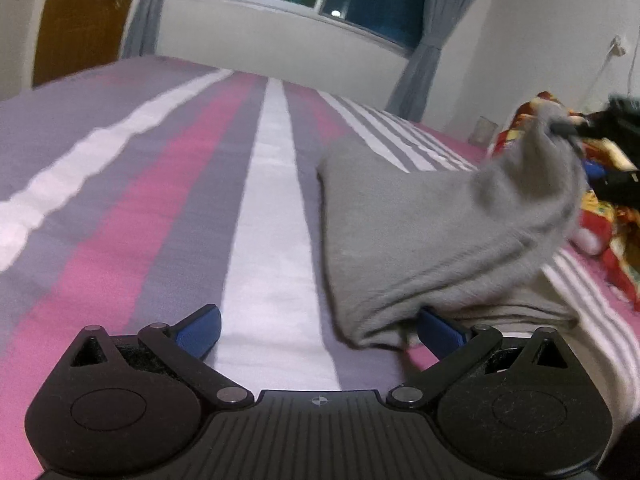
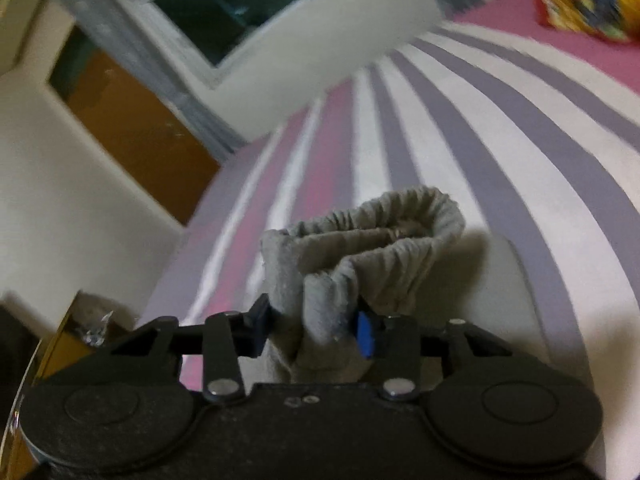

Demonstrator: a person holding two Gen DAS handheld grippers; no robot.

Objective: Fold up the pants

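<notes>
The grey pants (image 1: 432,240) lie on the striped bed, right of the white stripe, with their right end lifted into the air. My right gripper (image 2: 314,330) is shut on the bunched elastic waistband of the pants (image 2: 372,248); it also shows in the left wrist view (image 1: 564,130), holding the cloth up at the far right. My left gripper (image 1: 320,328) is open and low over the bed. Its right finger (image 1: 440,330) sits at the near folded edge of the pants, partly under the cloth. Its left finger (image 1: 200,330) is over bare sheet.
The bed sheet (image 1: 160,200) has pink, grey and white stripes. A red and yellow patterned cloth (image 1: 612,236) lies at the bed's right side. A window, grey curtains and a wooden door (image 1: 80,16) stand beyond the bed. A box (image 2: 76,328) stands on the floor at the left.
</notes>
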